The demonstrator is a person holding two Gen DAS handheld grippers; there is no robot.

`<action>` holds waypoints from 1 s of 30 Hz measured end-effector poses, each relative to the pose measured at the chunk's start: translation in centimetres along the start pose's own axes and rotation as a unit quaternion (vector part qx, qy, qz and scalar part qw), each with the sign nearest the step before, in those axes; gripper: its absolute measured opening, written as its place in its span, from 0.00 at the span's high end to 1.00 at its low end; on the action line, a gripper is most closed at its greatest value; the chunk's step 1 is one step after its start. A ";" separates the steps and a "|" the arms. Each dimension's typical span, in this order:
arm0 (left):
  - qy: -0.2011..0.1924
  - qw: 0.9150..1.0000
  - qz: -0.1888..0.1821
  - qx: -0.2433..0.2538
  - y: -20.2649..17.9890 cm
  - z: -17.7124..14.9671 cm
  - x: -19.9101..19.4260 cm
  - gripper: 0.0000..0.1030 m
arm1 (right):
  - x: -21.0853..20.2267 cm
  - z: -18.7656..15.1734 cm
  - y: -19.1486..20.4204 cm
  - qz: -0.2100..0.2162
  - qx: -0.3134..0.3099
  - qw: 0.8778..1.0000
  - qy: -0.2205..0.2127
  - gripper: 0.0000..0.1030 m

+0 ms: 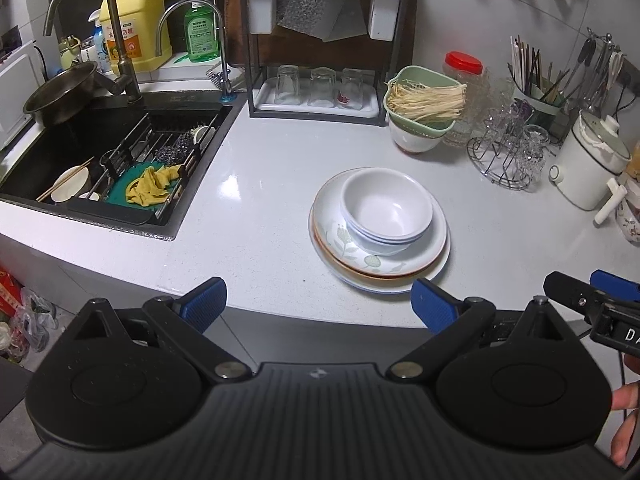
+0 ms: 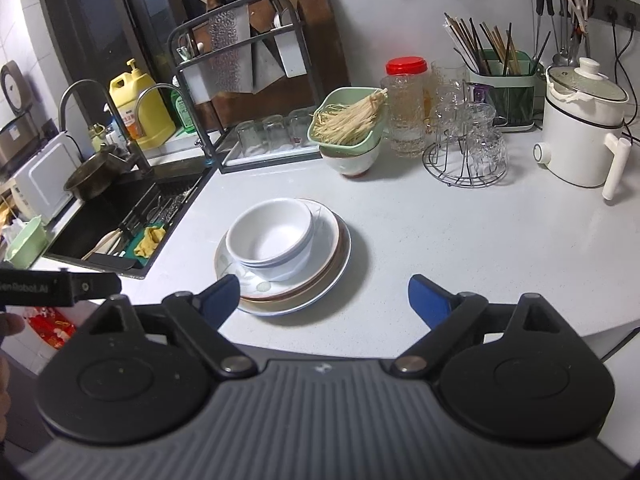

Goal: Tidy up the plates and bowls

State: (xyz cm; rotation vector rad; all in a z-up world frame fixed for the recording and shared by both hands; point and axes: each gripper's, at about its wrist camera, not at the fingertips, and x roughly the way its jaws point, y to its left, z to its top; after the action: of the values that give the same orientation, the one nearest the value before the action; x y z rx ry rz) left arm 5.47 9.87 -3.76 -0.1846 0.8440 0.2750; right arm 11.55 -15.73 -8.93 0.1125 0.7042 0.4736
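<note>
Bowls [image 1: 386, 210] seen nested on stacked plates [image 1: 408, 268] mid-counter [image 1: 260, 200] (sink [image 1: 60, 148] well apart). Left gripper [image 1: 318, 306] fingers spread, nothing held. Right gripper [image 2: 324, 300] fingers spread, empty.

- Stacked white bowls [image 1: 386, 210], nested upright, sit toward one side of the top plate.
- Stack of plates [image 1: 400, 268]: a leaf-patterned, brown-rimmed one over plain white, lying flat on the white worktop [image 1: 260, 216].

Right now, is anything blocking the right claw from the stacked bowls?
Nothing visible does. The right claw is open, and only bare counter and the plates' rim lie before the stacked bowls.
</note>
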 end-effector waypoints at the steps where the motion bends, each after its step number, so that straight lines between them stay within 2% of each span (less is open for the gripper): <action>1: 0.001 1.000 -0.002 0.001 0.0 0.1 0.1 0.03 | -0.1 0.0 0.0 -0.002 0.001 1.000 -0.001 0.10; 18: 0.013 0.999 -0.042 0.030 1.0 1.0 1.4 0.03 | -0.2 -0.3 1.3 -0.023 0.024 0.999 -0.012 0.10; 30: 0.004 0.998 -0.037 0.047 2.3 1.1 0.5 0.03 | -0.5 0.1 2.5 -0.025 0.030 0.999 -0.018 0.10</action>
State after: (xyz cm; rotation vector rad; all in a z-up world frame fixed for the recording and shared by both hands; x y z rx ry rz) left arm 5.88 12.39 -3.50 -0.1298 0.8533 0.1643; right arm 10.36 -13.74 -7.98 0.1583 0.6847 0.4014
